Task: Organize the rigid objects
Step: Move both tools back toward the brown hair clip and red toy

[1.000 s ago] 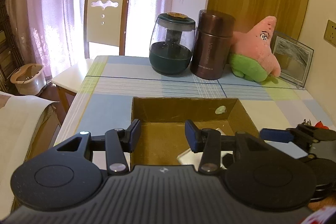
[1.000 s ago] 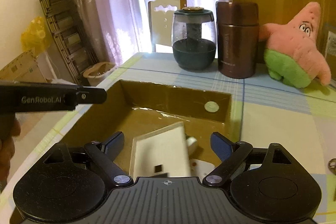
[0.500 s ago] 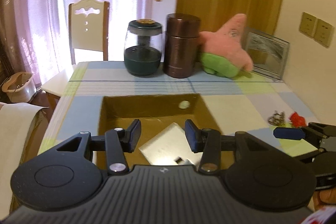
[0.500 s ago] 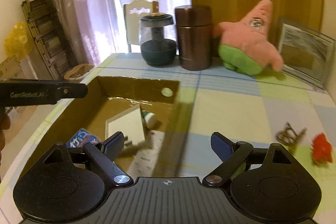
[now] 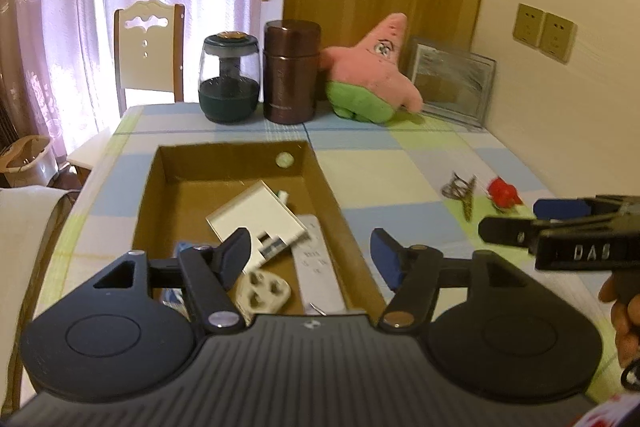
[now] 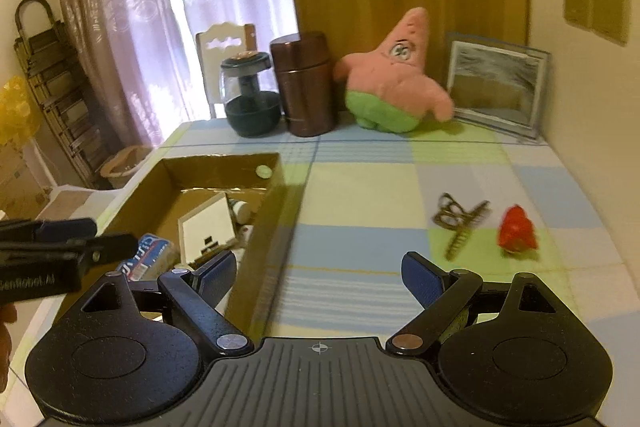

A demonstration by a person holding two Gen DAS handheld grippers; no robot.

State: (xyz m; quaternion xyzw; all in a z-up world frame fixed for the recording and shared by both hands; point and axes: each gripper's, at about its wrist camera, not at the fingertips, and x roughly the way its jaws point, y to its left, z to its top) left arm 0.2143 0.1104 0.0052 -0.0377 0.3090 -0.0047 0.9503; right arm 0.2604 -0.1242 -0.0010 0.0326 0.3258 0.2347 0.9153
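Cardboard, brown, shallow: open box (image 5: pixel 340 211) nearest, already stocked with white flat case (image 5: pixel 256 215), pale remote (image 5: pixel 320 271) and other hard bits. Beyond it, loose on checked tablecloth (image 6: pixel 360 187), bronze hair claw (image 6: pixel 456 219) and red small object (image 6: pixel 516 231) (likely next). Left gripper (image 5: pixel 308 255) over box, jaws just widened, empty; right gripper (image 6: pixel 320 275) wide, empty, tilted downward towards claw.

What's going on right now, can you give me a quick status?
Left gripper empty, jaws just opened. Right gripper open, empty. Cardboard box holds white box, remote. Hair clip, red toy loose on tablecloth, nothing blocking.
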